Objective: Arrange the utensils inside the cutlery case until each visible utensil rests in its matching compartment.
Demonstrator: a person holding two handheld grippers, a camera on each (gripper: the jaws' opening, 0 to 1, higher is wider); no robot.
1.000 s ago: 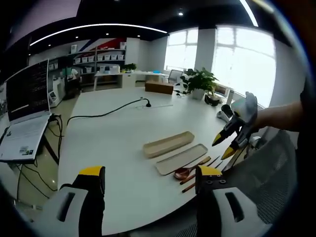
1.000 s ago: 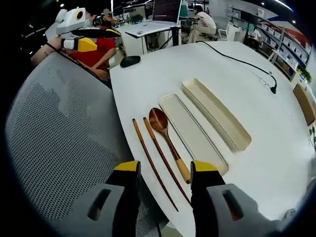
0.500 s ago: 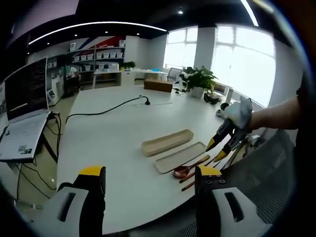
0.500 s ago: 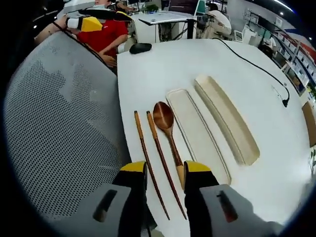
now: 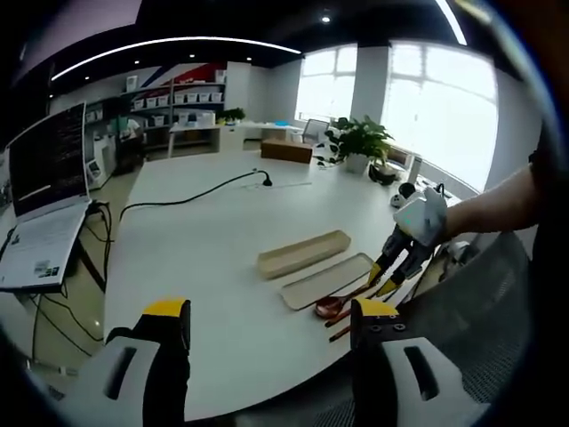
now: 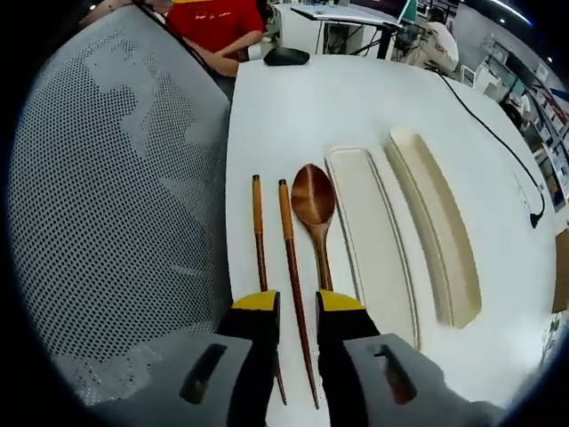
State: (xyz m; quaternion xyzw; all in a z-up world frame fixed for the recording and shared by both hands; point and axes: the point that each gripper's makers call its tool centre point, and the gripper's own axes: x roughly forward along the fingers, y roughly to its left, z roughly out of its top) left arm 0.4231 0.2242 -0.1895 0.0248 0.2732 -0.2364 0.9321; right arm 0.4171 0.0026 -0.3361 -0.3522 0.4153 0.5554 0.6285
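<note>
In the right gripper view, two dark wooden chopsticks (image 6: 259, 231) (image 6: 292, 258) and a wooden spoon (image 6: 314, 197) lie side by side on the white table, left of the flat beige lid (image 6: 373, 240) and the deeper beige cutlery case (image 6: 440, 227). My right gripper (image 6: 298, 307) hangs low over them. Its jaws stand narrowly apart, straddling the inner chopstick beside the spoon's handle. In the left gripper view, my left gripper (image 5: 271, 316) is wide open and holds nothing, well back from the case (image 5: 302, 253), lid (image 5: 327, 282) and spoon (image 5: 331, 309). The right gripper (image 5: 389, 274) dips to the utensils there.
A grey mesh chair back (image 6: 116, 205) (image 5: 462, 320) stands against the table edge next to the chopsticks. A black mouse (image 6: 286, 56), a black cable (image 5: 196, 200) and a potted plant (image 5: 360, 142) are farther off. A laptop (image 5: 44, 178) sits on a side desk.
My right gripper has come down over the utensils and its jaws have narrowed around the inner chopstick. The left gripper has stayed put, open.
</note>
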